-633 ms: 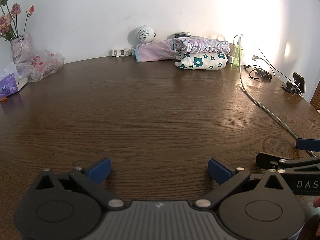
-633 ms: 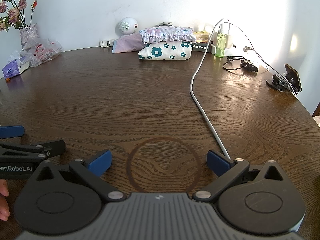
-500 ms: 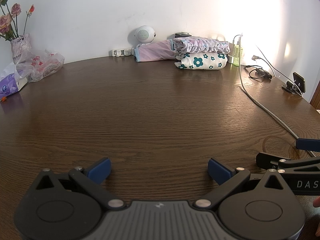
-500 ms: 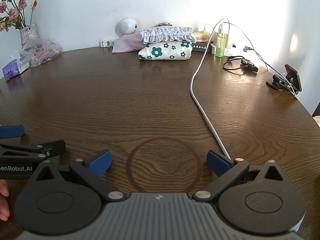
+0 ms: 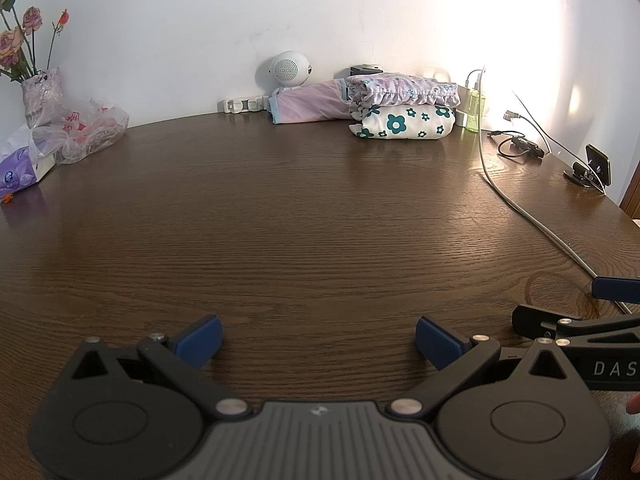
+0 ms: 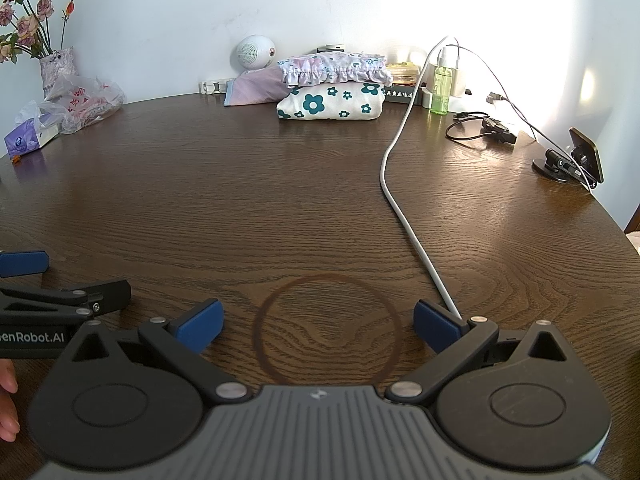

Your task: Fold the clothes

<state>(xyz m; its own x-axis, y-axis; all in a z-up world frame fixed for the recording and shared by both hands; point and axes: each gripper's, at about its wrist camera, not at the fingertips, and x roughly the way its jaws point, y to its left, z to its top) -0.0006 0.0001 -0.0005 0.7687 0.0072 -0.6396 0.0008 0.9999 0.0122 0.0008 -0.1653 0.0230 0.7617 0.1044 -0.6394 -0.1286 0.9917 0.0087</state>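
Hovering side by side, each hand-held gripper, left point(image 5: 318, 338) and right point(image 6: 316, 326), spread and holding nothing, well short of the folded clothes point(image 6: 332, 86) stacked at the bench's point(image 6: 240, 208) far edge, seemingly awaiting an unfolded garment.

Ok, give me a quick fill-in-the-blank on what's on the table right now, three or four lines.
1. The ruffled garment lies on top of the folded ____ print bundle.
2. Both the left gripper and the right gripper are ____.
3. The white cable runs toward the ____ gripper.
4. The flowers stand in a ____.

Answers: flower; open; right; vase
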